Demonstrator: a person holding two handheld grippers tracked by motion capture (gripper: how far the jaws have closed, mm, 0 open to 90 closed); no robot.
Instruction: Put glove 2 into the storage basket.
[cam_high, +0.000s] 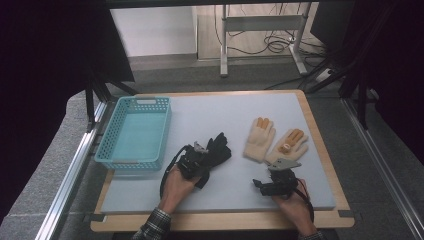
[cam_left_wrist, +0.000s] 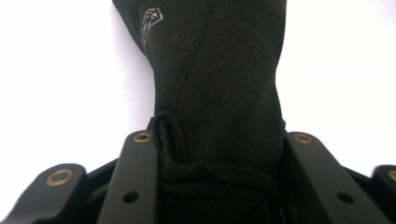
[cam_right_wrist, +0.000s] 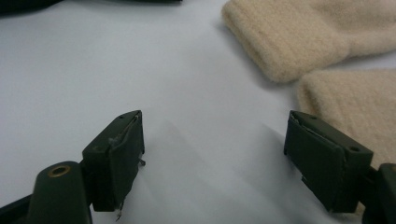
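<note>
A black glove (cam_high: 220, 150) lies near the middle of the pale grey mat (cam_high: 210, 112). My left gripper (cam_high: 200, 161) is shut on its cuff end. In the left gripper view the glove (cam_left_wrist: 219, 88) runs up from between the two black jaws, and the ribbed cuff is bunched between them at my left gripper (cam_left_wrist: 222, 140). Two cream gloves with orange fingertips (cam_high: 260, 137) (cam_high: 288, 145) lie side by side to the right. My right gripper (cam_high: 276, 172) stands open just before them. In the right gripper view my right gripper (cam_right_wrist: 215, 135) has only bare mat between its jaws, with the cream cuffs (cam_right_wrist: 299, 37) (cam_right_wrist: 355, 102) ahead and to the right.
A turquoise plastic basket (cam_high: 107, 145) with nothing in it sits at the left of the mat. The mat rests on a wooden board with metal rails on both sides. A table frame and cables stand on the floor beyond.
</note>
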